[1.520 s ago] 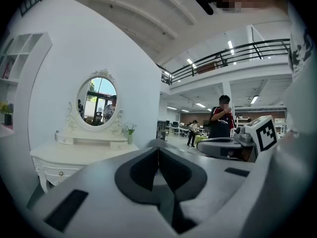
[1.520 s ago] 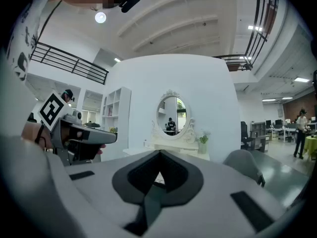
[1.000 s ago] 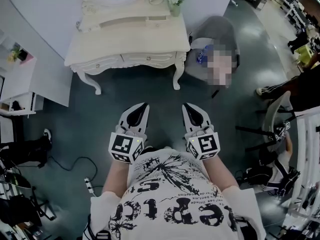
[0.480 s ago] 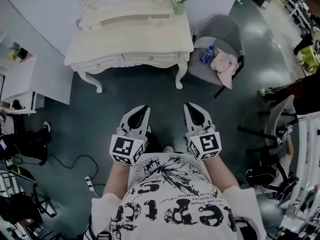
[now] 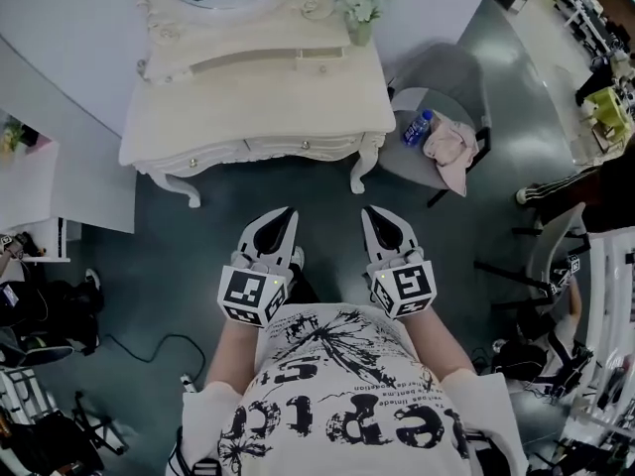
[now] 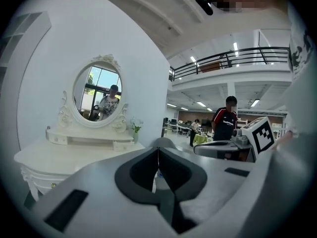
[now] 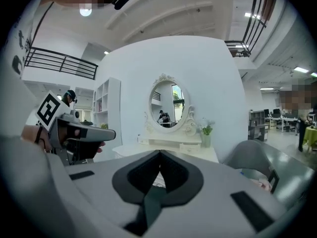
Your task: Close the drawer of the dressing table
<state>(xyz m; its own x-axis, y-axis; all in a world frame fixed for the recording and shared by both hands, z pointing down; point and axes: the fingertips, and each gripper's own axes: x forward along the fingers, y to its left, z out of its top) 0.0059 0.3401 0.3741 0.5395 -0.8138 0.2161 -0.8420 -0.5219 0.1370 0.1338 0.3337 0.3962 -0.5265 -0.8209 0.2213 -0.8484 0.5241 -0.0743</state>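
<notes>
The white dressing table stands ahead of me at the top of the head view, its front drawers facing me. On its upper shelf a small drawer juts out slightly; it also shows in the left gripper view. My left gripper and right gripper are side by side over the floor, well short of the table. Both are shut with nothing between the jaws, which meet in a thin line in the left gripper view and the right gripper view.
A grey chair stands right of the table with a bottle and a pink cloth on it. A flower vase sits on the table's right end. A white cabinet is at the left. A person stands further off.
The dressing table has grown larger and come lower in the head view as I walked toward it. Both grippers keep the same shut pose in front of me.
</notes>
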